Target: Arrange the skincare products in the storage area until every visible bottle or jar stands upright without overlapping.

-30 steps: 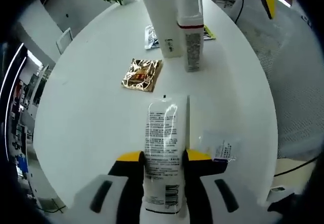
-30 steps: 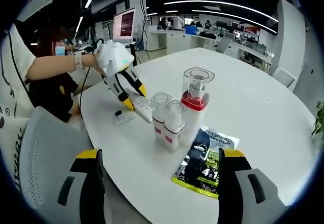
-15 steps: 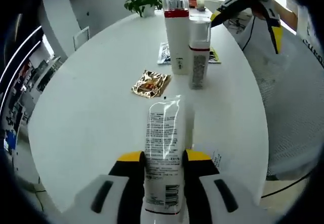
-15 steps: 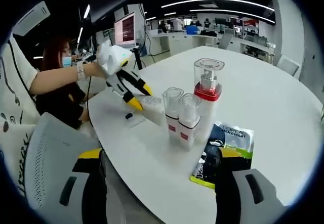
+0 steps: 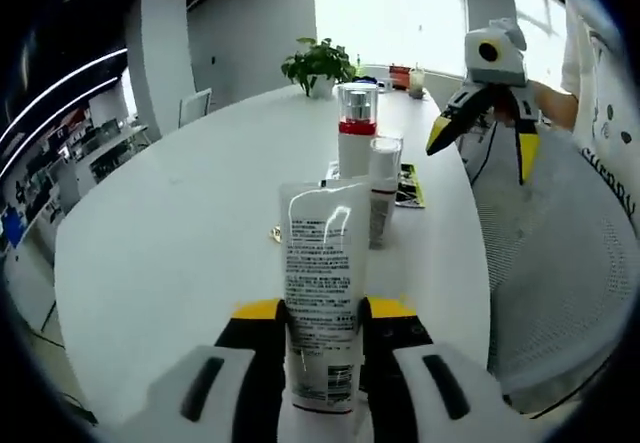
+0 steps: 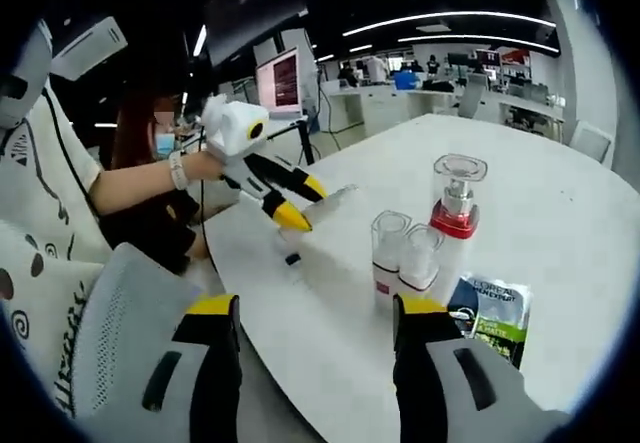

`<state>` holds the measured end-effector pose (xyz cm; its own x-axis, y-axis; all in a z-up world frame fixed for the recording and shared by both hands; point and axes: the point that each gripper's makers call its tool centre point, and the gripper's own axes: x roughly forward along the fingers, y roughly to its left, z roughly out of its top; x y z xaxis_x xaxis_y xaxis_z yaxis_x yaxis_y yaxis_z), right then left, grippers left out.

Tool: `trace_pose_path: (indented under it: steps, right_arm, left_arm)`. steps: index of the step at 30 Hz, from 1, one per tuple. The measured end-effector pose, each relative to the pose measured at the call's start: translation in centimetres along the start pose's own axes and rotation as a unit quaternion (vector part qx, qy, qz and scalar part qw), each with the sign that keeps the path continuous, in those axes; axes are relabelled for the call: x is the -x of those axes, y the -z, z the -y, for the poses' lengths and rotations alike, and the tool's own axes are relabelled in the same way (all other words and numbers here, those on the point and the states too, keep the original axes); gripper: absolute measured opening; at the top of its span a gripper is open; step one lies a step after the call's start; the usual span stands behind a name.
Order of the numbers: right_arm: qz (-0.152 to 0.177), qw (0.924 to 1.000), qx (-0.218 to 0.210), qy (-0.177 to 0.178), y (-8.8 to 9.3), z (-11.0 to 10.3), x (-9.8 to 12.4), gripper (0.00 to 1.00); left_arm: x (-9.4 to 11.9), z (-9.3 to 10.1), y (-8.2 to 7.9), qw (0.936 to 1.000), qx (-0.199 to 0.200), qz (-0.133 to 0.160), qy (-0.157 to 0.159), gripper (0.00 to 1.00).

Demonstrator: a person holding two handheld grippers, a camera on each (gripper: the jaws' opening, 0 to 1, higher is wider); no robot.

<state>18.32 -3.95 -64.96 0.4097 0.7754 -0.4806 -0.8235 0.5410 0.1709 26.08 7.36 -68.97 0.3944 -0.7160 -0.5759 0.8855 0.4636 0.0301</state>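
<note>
the left gripper (image 5: 322, 313) has its jaws closed on a white tube (image 5: 321, 293), gripping it around the lower body so the long axis runs straight out along the jaws, printed face toward the camera. in the right gripper view the tube (image 6: 325, 200) is lifted clear of the white round table (image 6: 560, 223) and lies closer to level than to upright, though the fisheye makes the exact tilt hard to judge. the flat crimped end points away from the left gripper (image 6: 290, 203); the other end is hidden between the jaws.

the standing group sits ahead of the tube along that same axis: a tall pump bottle (image 5: 356, 131) with a red collar and clear cap, and a shorter clear-capped bottle (image 5: 381, 191) just in front of it. the right gripper view shows two short bottles (image 6: 404, 261) side by side, touching or nearly so, beside the pump bottle (image 6: 455, 213), with a dark and green sachet (image 6: 490, 308) flat on the table near them.

the right gripper (image 6: 318, 308) is spread wide and holds nothing, hovering near the table edge close to the bottles. the left one is the arm carrying the work. to stand the tube, its axis likely needs tipping to vertical over bare table short of the group.
</note>
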Motion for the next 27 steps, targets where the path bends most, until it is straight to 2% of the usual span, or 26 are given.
trace_pose_path:
  steps: [4,8,11,15,17,21,23,24,25,27]
  right_arm:
    - [0.019,0.9998,0.007,0.001,-0.9,-0.2,0.0,0.55]
    - [0.053,0.9984,0.02,-0.008,-2.4,-0.9,0.2,0.53]
    - [0.077,0.996,0.044,-0.01,-3.6,-1.2,0.3,0.53]
    - [0.103,0.9927,0.063,-0.006,-5.1,-1.4,0.5,0.51]
    - [0.132,0.9889,0.069,-0.003,-6.5,-1.4,0.9,0.49]
    - [0.166,0.9834,0.046,-0.059,-8.2,-2.8,1.3,0.56]
    - [0.183,0.9812,0.041,-0.045,-9.0,-2.5,1.3,0.51]
    - [0.187,0.9801,0.041,-0.054,-9.2,-2.8,1.2,0.5]
    - [0.198,0.9777,0.018,-0.067,-9.7,-3.0,1.1,0.53]
    - [0.202,0.9755,0.017,-0.085,-10.1,-3.5,0.8,0.55]
  left_arm:
    - [0.6,-0.3,-0.6,0.9997,0.007,0.023,-0.001,0.22]
    - [1.3,-0.1,-2.1,0.9977,0.021,0.064,0.008,0.22]
    - [1.7,0.9,-3.5,0.9939,0.018,0.1,0.041,0.23]
    - [2.1,2.6,-5.2,0.9884,0.02,0.131,0.075,0.23]
    - [2.4,3.6,-6.0,0.9834,0.025,0.149,0.1,0.23]
    - [3.2,5.7,-7.7,0.9699,0.027,0.188,0.153,0.23]
    - [3.6,6.7,-8.6,0.962,0.029,0.204,0.18,0.23]
    - [3.7,7.0,-8.9,0.959,0.034,0.21,0.188,0.23]
    - [4.0,7.6,-9.5,0.9521,0.036,0.223,0.206,0.23]
    - [4.4,8.4,-10.3,0.9436,0.037,0.239,0.225,0.23]
